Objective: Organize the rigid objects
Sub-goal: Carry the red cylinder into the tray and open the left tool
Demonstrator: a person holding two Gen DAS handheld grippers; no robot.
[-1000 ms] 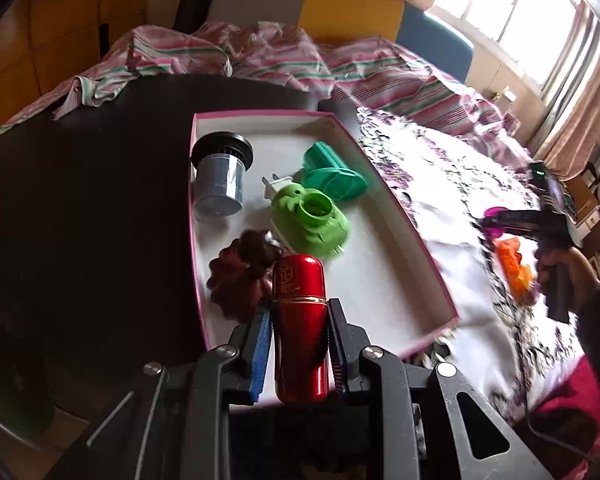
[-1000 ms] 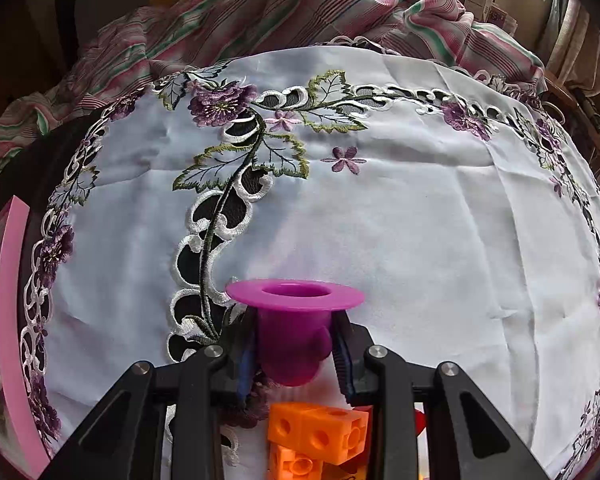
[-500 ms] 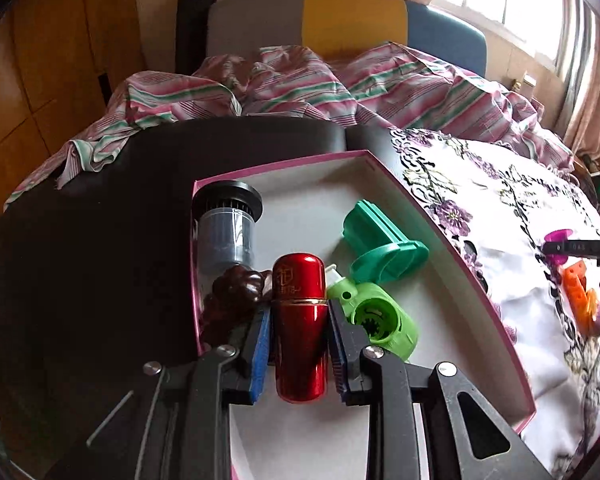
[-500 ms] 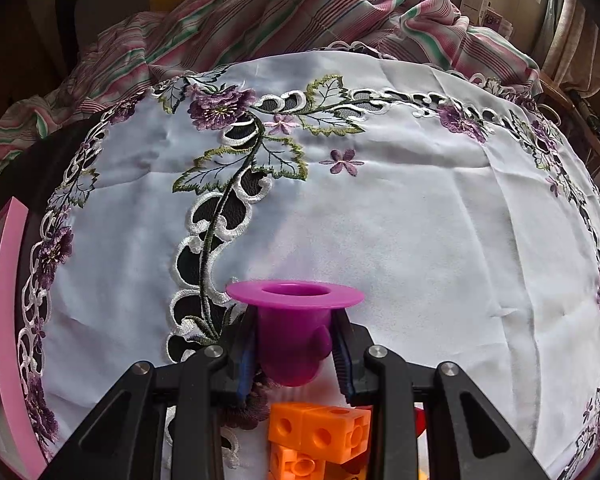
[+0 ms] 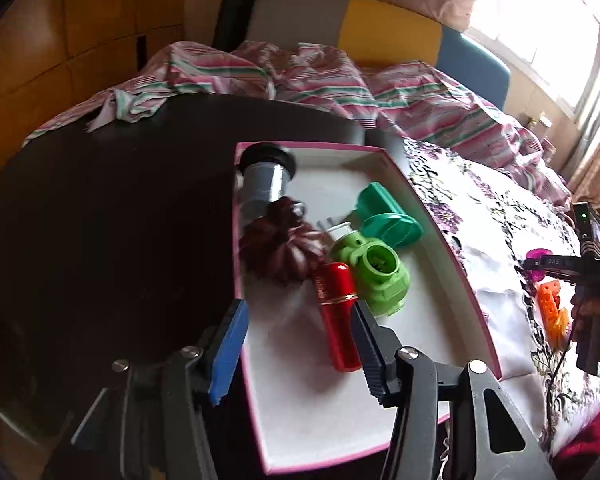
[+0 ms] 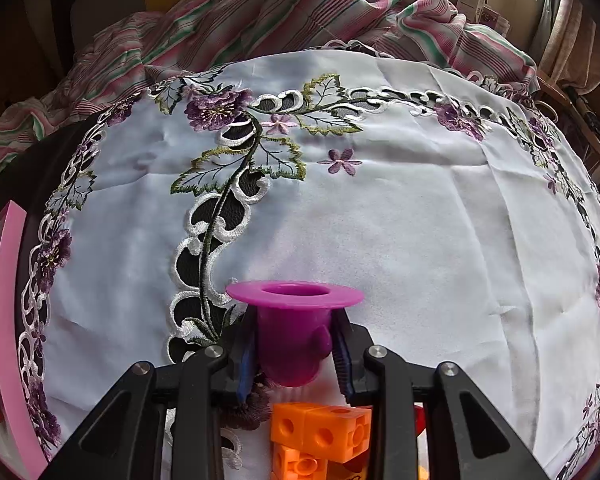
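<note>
A pink-rimmed white tray (image 5: 452, 256) lies on the dark table. In it lie a red metal cylinder (image 5: 338, 316), a brown fluted mould (image 5: 278, 248), a green plug-in gadget (image 5: 374, 276), a teal piece (image 5: 388, 220) and a grey cup with a black rim (image 5: 266, 176). My left gripper (image 5: 296, 344) is open over the tray's near part; the red cylinder lies loose against its right finger. My right gripper (image 6: 294, 354) is shut on a purple flanged cup (image 6: 294, 320) above the embroidered white cloth (image 6: 400, 220). It also shows in the left wrist view (image 5: 548, 266).
Orange linked cubes (image 6: 320, 434) lie on the cloth just under the right gripper, also in the left wrist view (image 5: 552, 312). The tray's pink rim (image 6: 8, 320) shows at the left edge. A striped blanket (image 5: 340, 80) is bunched behind the table.
My left gripper has opened and let go of the red cylinder, which now lies in the tray. The right gripper has stayed still with the purple cup.
</note>
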